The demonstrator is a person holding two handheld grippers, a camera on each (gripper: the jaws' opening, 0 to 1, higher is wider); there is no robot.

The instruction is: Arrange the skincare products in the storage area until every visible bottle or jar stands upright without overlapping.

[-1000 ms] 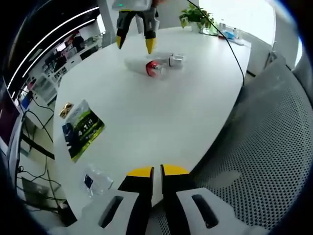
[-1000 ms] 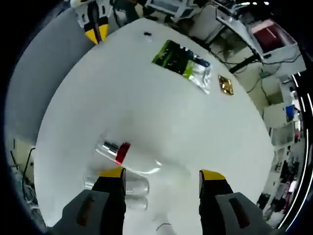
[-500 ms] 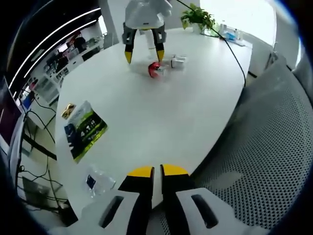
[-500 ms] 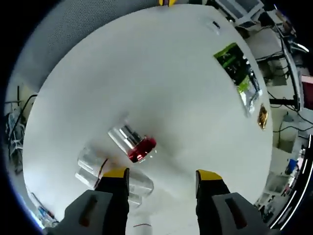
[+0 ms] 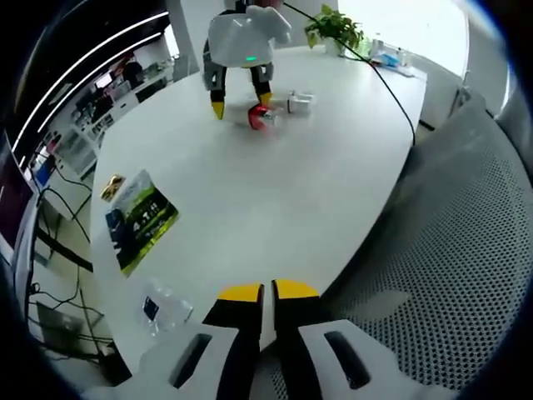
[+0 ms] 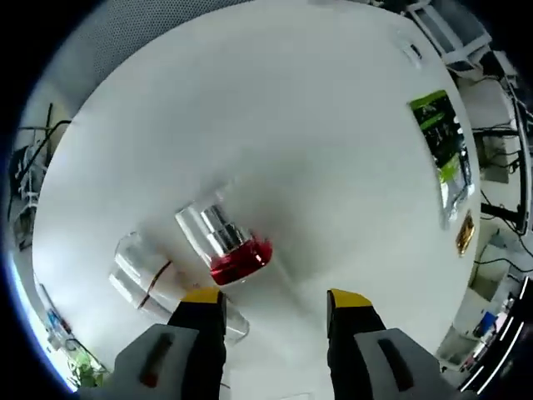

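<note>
My right gripper [image 6: 275, 302] hangs jaws-down over the desk [image 6: 275, 125] with its two yellow-tipped jaws spread wide and nothing between them, the gap set just short of the red-collared bottle [image 6: 223, 243], which lies on its side with its clear cap pointing away from me; I judge I hold the jaws this wide so they can come down around the bottle's body and tip it upright. Just beside that bottle, by my left jaw, a clear pack of two tubes [image 6: 143, 279] also lies flat, near the desk's curved edge, close enough that I could knock it on the way in. My left gripper [image 5: 267, 293] waits at the opposite edge of the desk, its jaws pressed together and holding nothing, kept back so it leaves the right one room. From there I see the right gripper [image 5: 240, 102] standing over the bottle [image 5: 260, 117] at the far side of the desk. Well apart, along the side edge, lie a green pouch [image 5: 140, 218], a small gold packet [image 5: 112, 187] and a clear wrapper [image 5: 165, 307].
</note>
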